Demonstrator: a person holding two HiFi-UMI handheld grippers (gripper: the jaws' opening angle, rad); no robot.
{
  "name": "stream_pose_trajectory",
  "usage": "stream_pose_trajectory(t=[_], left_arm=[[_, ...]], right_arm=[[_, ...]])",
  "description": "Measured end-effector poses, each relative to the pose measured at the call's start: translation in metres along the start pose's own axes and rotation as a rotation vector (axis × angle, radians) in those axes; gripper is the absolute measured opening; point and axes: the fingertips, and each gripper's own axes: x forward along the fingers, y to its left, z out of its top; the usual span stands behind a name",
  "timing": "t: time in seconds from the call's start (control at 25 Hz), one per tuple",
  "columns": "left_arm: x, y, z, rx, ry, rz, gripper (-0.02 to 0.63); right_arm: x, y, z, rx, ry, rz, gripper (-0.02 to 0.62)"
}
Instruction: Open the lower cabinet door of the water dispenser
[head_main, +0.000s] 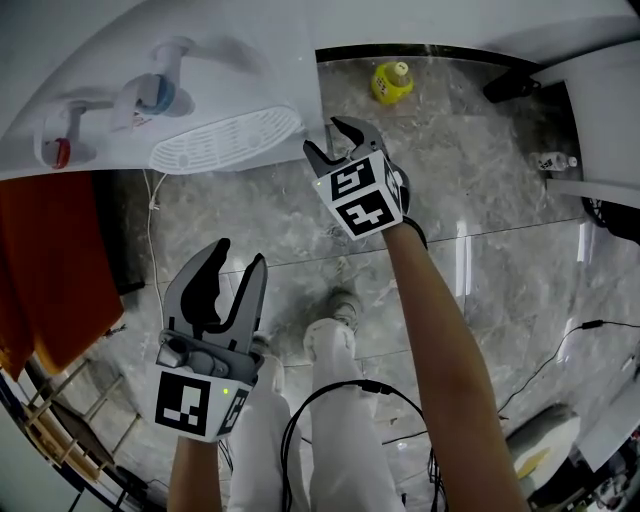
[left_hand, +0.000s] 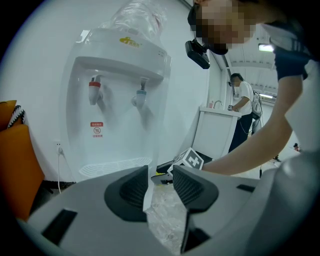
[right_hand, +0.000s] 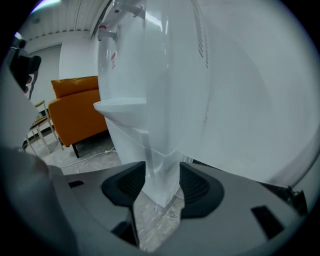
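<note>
The white water dispenser (head_main: 150, 60) fills the top left of the head view, with a red tap, a blue tap and a drip tray (head_main: 225, 138). My right gripper (head_main: 328, 140) reaches just below the tray's right end. In the right gripper view its jaws (right_hand: 162, 182) stand wide, either side of the dispenser's lower front corner (right_hand: 160, 165), with no press that I can see. My left gripper (head_main: 240, 258) hangs lower left, over the floor, open and empty. In the left gripper view (left_hand: 160, 182) the dispenser (left_hand: 115, 100) faces me, with its lower door hidden behind my jaws.
An orange sofa (head_main: 50, 270) stands left of the dispenser, with a white cable (head_main: 150, 225) on the marble floor beside it. A yellow bottle (head_main: 392, 82) and a clear bottle (head_main: 555, 160) lie on the floor to the right. Another person stands at a white counter (left_hand: 217, 130).
</note>
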Motion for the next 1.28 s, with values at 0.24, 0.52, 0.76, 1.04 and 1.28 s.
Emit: stream_pose_trajectory(t=[0.24,0.52,0.76,1.04,1.28], left_arm=[[0.003,0.000,-0.002,0.001,0.003,-0.002,0.153],[0.002,0.000,-0.007,-0.005,0.009,0.005,0.153],[0.004,0.001,-0.008,-0.016,0.007,0.012,0.153],[0.000,0.008,-0.004,-0.015,0.003,0.018,0.153],[-0.007,0.016,-0.005,-0.022,0.006,0.030,0.153]], right_arm=[[0.006,0.001,0.004,-0.043,0.004,0.031,0.164],[0.004,0.000,0.004,0.028,-0.012,0.015,0.133],[0.003,0.002,0.003,0.082,-0.014,-0.013,0.126],[0.000,0.000,0.003,0.114,-0.001,-0.044,0.121],[-0.003,-0.002,0.003,0.151,0.011,-0.070,0.120]])
